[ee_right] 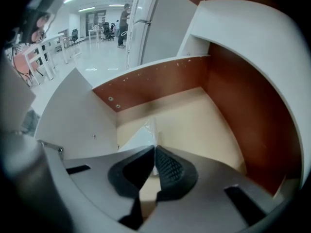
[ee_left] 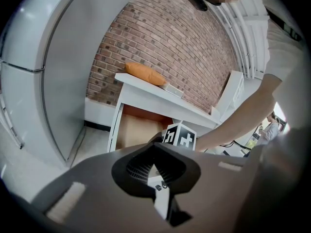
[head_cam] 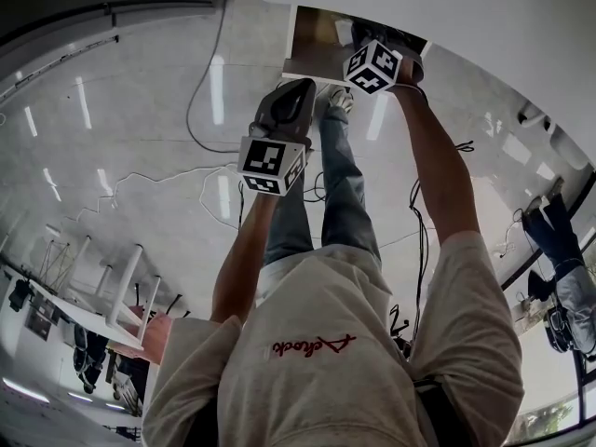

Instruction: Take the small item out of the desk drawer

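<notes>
Small clear packet (ee_right: 146, 131) between closed right claw (ee_right: 154, 152) tips, inside drawer (ee_right: 160, 84)

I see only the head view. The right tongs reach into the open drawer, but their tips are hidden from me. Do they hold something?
Observer: Yes. In the right gripper view, the right tongs are shut on a thin, clear packet.
Operator: Thank you. What lies on top of the desk?
Observer: In the left gripper view, an orange cushion lies on the desk.
Operator: And what stands behind the desk?
Observer: A brick wall.
</notes>
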